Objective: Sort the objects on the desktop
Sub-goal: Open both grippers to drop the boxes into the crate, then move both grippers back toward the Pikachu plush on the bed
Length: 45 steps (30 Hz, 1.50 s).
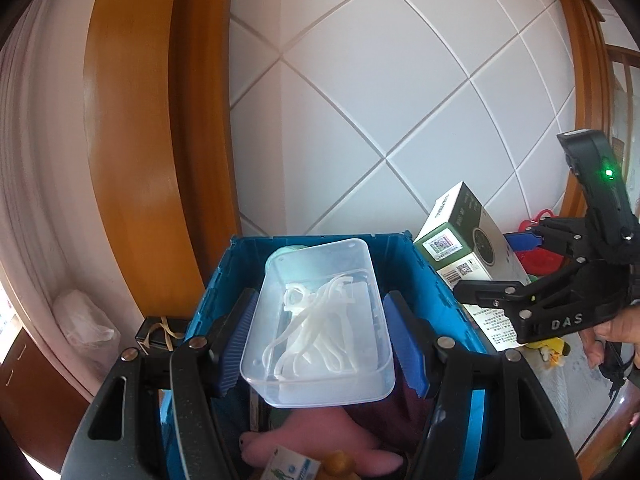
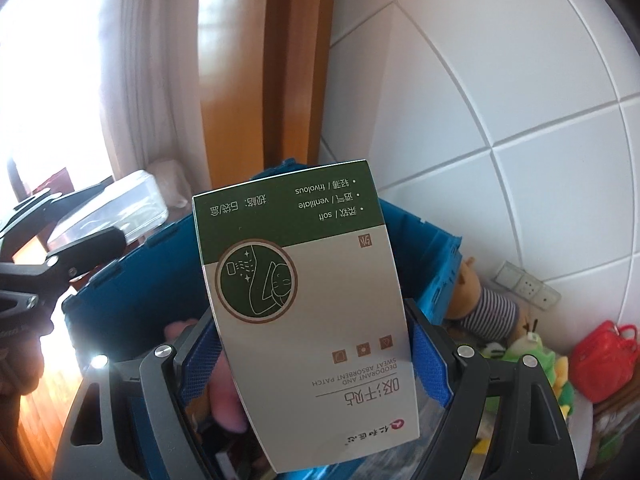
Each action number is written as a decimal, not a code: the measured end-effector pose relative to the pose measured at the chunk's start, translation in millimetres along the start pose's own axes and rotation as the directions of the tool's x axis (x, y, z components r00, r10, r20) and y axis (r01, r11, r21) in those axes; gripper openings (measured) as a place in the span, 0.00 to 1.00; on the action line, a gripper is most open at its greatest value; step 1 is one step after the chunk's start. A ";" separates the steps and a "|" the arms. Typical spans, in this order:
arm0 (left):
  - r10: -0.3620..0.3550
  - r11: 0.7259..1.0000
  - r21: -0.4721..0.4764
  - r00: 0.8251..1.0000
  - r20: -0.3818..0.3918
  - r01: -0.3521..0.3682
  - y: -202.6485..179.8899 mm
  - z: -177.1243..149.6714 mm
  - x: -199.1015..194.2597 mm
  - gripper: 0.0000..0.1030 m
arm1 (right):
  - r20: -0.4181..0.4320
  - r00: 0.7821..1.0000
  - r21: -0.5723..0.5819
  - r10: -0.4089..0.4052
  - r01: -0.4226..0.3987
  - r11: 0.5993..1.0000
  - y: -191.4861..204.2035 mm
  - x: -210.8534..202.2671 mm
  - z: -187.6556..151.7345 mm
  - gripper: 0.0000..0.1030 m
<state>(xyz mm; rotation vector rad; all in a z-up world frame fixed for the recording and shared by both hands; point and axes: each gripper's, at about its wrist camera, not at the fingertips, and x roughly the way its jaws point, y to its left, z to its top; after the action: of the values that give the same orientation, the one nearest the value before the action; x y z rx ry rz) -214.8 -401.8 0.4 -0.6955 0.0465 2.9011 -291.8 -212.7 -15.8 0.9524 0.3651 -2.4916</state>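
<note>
My left gripper (image 1: 320,344) is shut on a clear plastic box (image 1: 320,320) with white plastic pieces inside, its blue pads (image 1: 236,340) against the box's long sides. The box hangs over an open blue crate (image 1: 248,248). My right gripper (image 2: 316,360) is shut on a green and white carton (image 2: 304,280), held tilted above the same crate (image 2: 132,288). The left wrist view shows the carton (image 1: 460,236) and right gripper (image 1: 500,268) at the crate's right rim. The right wrist view has the left gripper (image 2: 80,220) and clear box (image 2: 132,196) at far left.
A pink plush (image 1: 320,440) and a small printed box (image 1: 292,468) lie in the crate. Right of it are a striped-shirt bear (image 2: 484,312), a green plush (image 2: 532,352) and a red purse (image 2: 604,360). White tiled wall stands behind, a wooden door frame (image 1: 132,140) to the left.
</note>
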 end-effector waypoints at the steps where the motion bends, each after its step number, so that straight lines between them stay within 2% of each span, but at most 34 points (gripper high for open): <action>1: 0.001 1.000 0.001 1.000 0.000 -0.001 2.4 1.9 4.3 0.61 | -0.004 1.000 0.004 -0.003 0.003 1.000 -2.4 5.2 1.2 0.81; 8: 0.028 1.000 0.006 0.999 0.023 -0.028 13.2 12.9 27.4 0.61 | -0.035 0.999 0.024 -0.032 0.033 0.999 -20.5 44.1 23.0 0.81; 13: 0.033 0.999 0.017 0.999 -0.003 -0.033 16.0 17.1 49.2 0.61 | -0.051 0.998 0.040 -0.045 0.047 0.998 -31.8 68.4 36.4 0.81; 16: 0.060 0.998 0.008 0.998 -0.009 -0.060 18.7 18.7 58.7 0.61 | -0.055 0.997 0.036 -0.058 0.060 0.998 -33.6 75.7 43.3 0.82; 17: 0.090 0.996 -0.005 0.996 -0.010 -0.090 21.2 18.9 61.4 0.67 | -0.056 0.996 0.036 -0.066 0.068 0.997 -35.0 78.1 45.4 0.82; 18: 0.108 0.994 -0.018 0.994 -0.018 -0.109 23.2 18.8 63.1 0.89 | -0.060 0.995 0.037 -0.077 0.079 0.996 -37.5 81.2 46.4 0.83; 19: 0.117 0.993 -0.028 0.993 -0.019 -0.117 24.5 18.3 62.8 1.00 | -0.054 0.995 0.040 -0.082 0.085 0.996 -39.0 82.2 46.3 0.90; 21: 0.130 0.991 -0.040 0.992 -0.009 -0.130 25.2 15.9 57.9 1.00 | -0.036 0.994 0.051 -0.103 0.104 0.993 -42.5 80.0 44.9 0.99; 32: 0.151 0.988 -0.037 0.988 -0.016 -0.151 21.7 5.2 42.9 1.00 | -0.034 0.997 0.048 -0.072 0.074 0.996 -42.0 65.4 22.9 0.99; 45: 0.138 0.990 -0.029 0.989 -0.044 -0.139 -15.0 -13.4 5.9 1.00 | 0.017 0.999 0.073 -0.029 0.028 0.997 -22.7 -7.2 -23.2 0.99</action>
<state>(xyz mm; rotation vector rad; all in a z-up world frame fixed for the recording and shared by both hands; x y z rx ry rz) -211.6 -387.0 -14.2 -0.7884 0.0560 3.0257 -285.2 -181.8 -25.8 0.9593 0.2860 -2.5531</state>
